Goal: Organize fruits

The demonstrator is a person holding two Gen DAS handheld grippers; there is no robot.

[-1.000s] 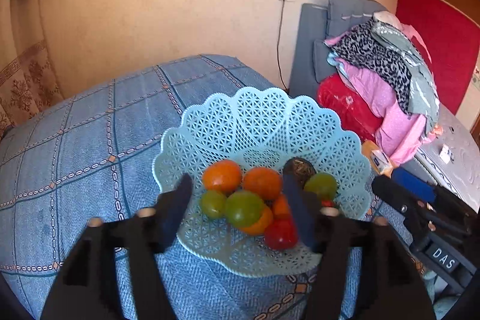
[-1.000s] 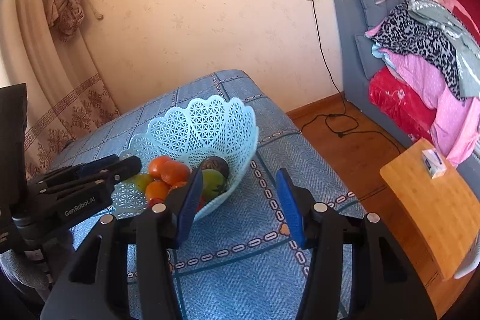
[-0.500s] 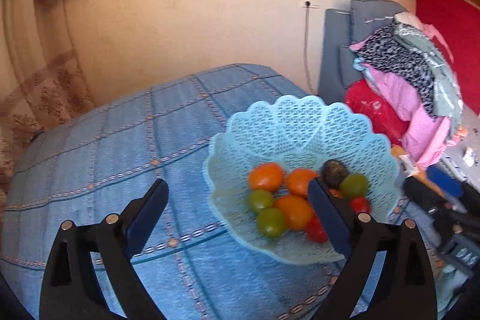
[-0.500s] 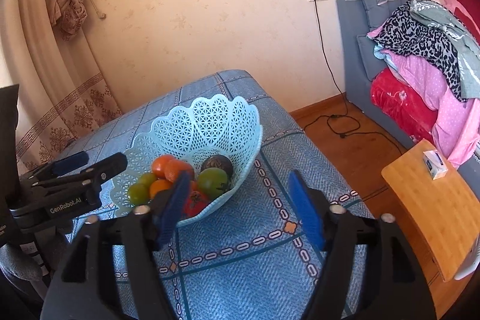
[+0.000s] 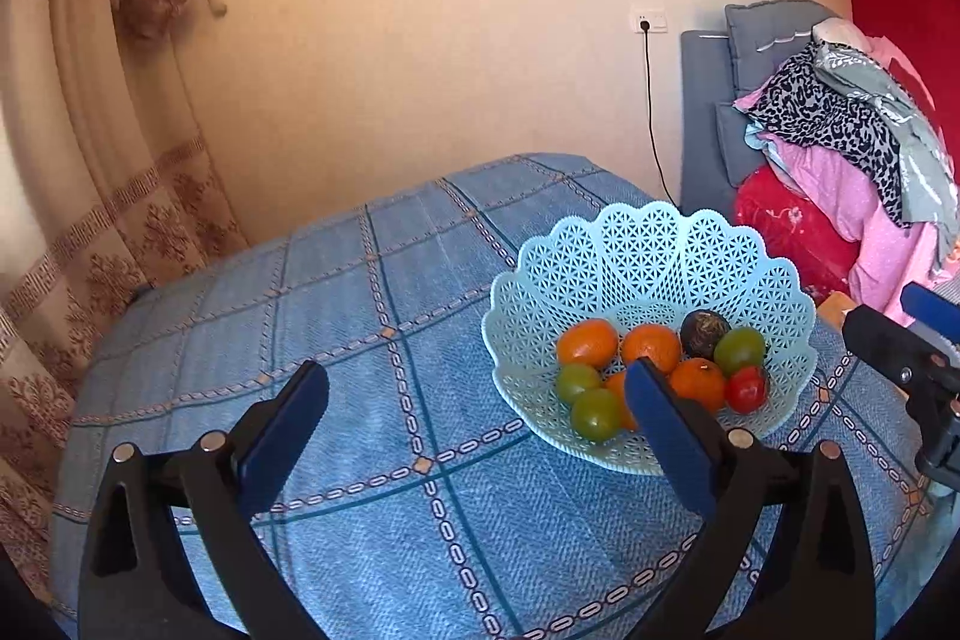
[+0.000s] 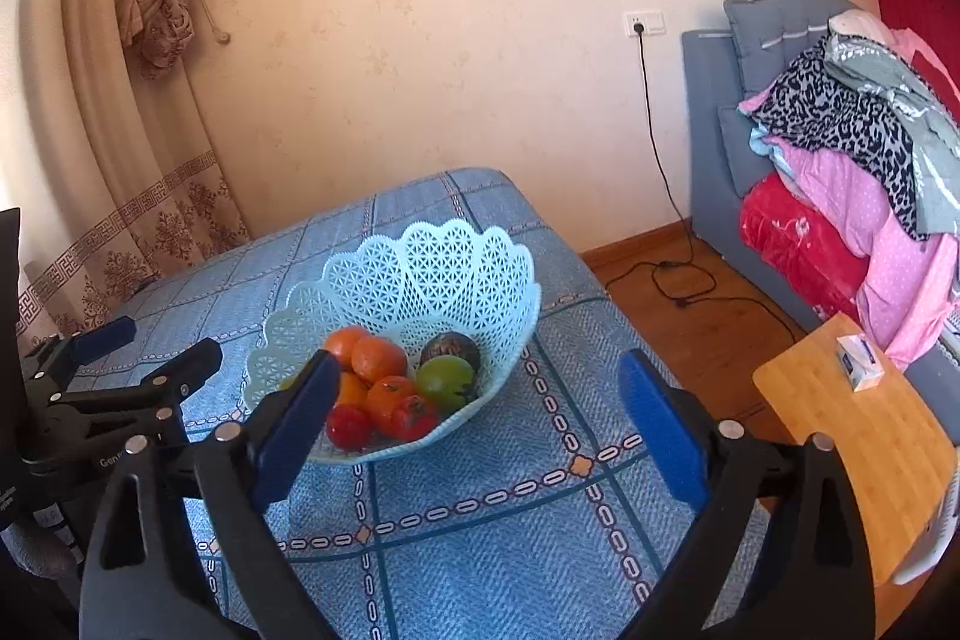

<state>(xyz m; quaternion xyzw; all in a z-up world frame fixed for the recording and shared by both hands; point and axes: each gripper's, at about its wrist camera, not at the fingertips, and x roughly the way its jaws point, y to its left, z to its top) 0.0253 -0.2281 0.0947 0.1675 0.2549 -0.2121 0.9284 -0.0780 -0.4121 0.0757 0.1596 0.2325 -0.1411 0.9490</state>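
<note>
A: Item one, container?

B: Pale blue lattice basket [image 5: 654, 256], scalloped rim, standing on a table under a blue checked cloth [image 5: 372, 340]. Same basket [image 6: 432, 274] shows in the right view, near the table's far corner.

A: Contents?

B: Oranges [image 5: 587, 342], at least three, two at the back touching each other. Green fruits [image 5: 595, 414], three, two on the near left side, one [image 5: 739, 349] at the right. One red tomato [image 5: 746, 389] just beside that right green one; the right view shows two red tomatoes [image 6: 349, 425] at the near rim. One dark round fruit [image 5: 703, 333] at the back, kind uncertain, possibly a passion fruit. All fruit lies inside the basket.

A: Tools?

B: Left gripper [image 5: 477, 397], fingers spread wide, empty, above the cloth on the near left of the basket; its right finger overlaps the basket's near edge in view. Right gripper [image 6: 477, 394], also spread wide, empty, with the basket seen between its fingers, nearer the left finger. Each gripper appears at the edge of the other's view.

A: Surroundings?

B: Beige wall, tied patterned curtain [image 6: 156, 10], wall socket with a black cord [image 6: 654, 148], grey sofa [image 6: 714, 112] piled with clothes [image 6: 852, 148], wooden board [image 6: 858, 448] bearing a small box [image 6: 859, 369].
</note>
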